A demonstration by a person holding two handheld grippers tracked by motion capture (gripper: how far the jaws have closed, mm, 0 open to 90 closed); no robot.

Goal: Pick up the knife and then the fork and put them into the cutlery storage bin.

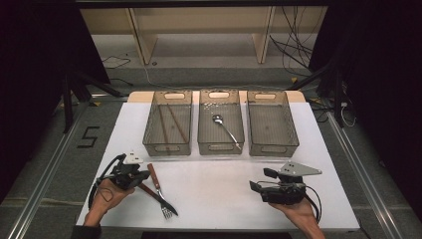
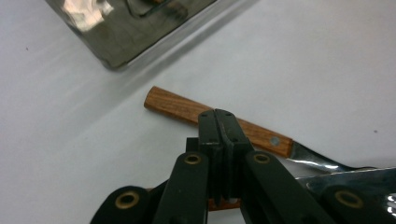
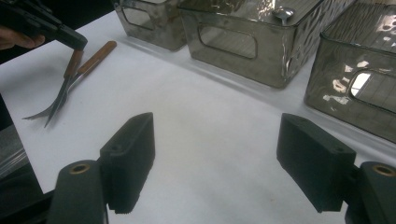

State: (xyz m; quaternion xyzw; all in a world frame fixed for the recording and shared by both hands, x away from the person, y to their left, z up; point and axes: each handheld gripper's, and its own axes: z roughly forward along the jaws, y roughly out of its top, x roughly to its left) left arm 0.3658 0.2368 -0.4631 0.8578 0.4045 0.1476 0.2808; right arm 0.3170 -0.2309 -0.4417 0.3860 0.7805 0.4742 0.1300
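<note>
My left gripper sits at the table's front left, shut on the wooden handle of a knife whose dark blade points toward the front edge. In the left gripper view the jaws are pressed together, with a bit of that handle showing under them. A wooden-handled fork lies loose across the knife, tines toward the front. The right gripper rests at the front right, held level. Its jaws stand wide open over bare table with nothing between them.
Three clear bins stand in a row at the back: the left bin holds chopsticks, the middle bin a spoon, and the right bin holds nothing I can see. White tabletop lies between the two grippers.
</note>
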